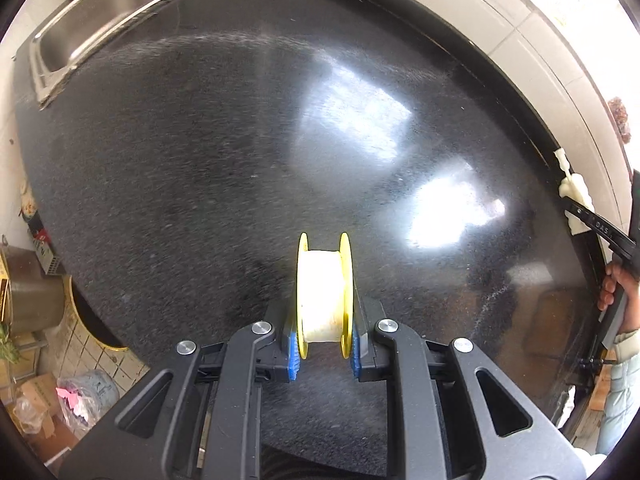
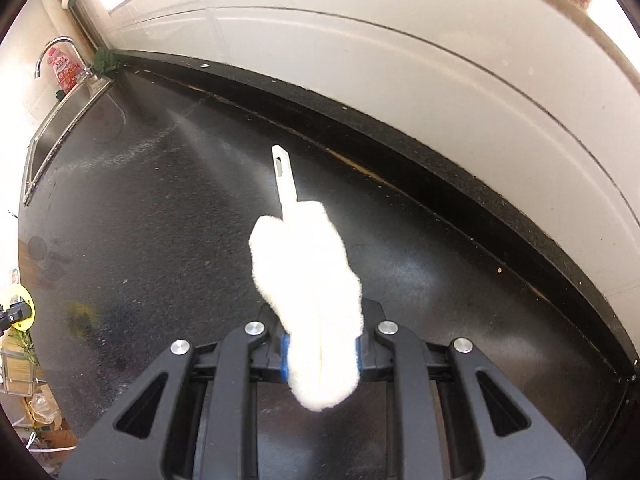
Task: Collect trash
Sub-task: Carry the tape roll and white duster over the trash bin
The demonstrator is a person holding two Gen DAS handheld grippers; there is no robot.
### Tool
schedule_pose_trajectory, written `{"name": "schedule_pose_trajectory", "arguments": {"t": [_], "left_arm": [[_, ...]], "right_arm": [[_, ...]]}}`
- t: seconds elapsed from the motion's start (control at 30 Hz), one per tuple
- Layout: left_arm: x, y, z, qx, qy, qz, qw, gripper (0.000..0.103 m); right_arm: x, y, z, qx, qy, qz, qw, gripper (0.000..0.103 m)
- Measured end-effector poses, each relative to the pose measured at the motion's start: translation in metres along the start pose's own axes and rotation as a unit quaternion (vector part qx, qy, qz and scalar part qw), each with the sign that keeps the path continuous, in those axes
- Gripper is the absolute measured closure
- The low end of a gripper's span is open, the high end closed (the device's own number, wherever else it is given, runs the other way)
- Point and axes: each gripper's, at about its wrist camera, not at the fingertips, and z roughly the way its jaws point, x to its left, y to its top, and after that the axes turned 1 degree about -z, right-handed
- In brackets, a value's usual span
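Observation:
My left gripper (image 1: 325, 350) is shut on a yellow spool of white tape (image 1: 324, 296), held upright above the black countertop (image 1: 180, 168). My right gripper (image 2: 320, 354) is shut on a white fluffy duster head with a white plastic handle (image 2: 306, 276) that points away over the counter (image 2: 168, 208). The right gripper with the duster also shows at the right edge of the left wrist view (image 1: 576, 196). The spool shows at the left edge of the right wrist view (image 2: 20, 306).
A steel sink (image 1: 92, 12) lies at the counter's far left, with a tap (image 2: 52, 54) and a red packet (image 2: 64, 68). A white tiled wall (image 2: 400, 72) runs behind the counter. On the floor at the left stand a metal pot (image 1: 28, 292), cardboard boxes and a plastic bag (image 1: 86, 394).

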Motion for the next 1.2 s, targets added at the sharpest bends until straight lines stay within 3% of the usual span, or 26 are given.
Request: {"name": "schedule_pose_trajectory", "arguments": {"t": [0.27, 0.57, 0.77, 1.2], "left_arm": [[0.048, -0.025, -0.024, -0.019, 0.011, -0.044, 0.9988, 0.086], [0.139, -0.064, -0.054, -0.035, 0.038, -0.131, 0.9900, 0.086], [0.202, -0.097, -0.071, -0.054, 0.085, -0.176, 0.9792, 0.086], [0.294, -0.137, -0.072, -0.063, 0.088, -0.247, 0.9630, 0.086]], "right_arm": [[0.065, 0.014, 0.003, 0.000, 0.023, -0.040, 0.999, 0.082], [0.195, 0.041, 0.025, 0.010, 0.061, -0.128, 0.990, 0.082], [0.298, 0.050, 0.026, 0.015, 0.080, -0.199, 0.977, 0.082], [0.497, 0.035, 0.030, 0.027, 0.113, -0.316, 0.942, 0.082]]}}
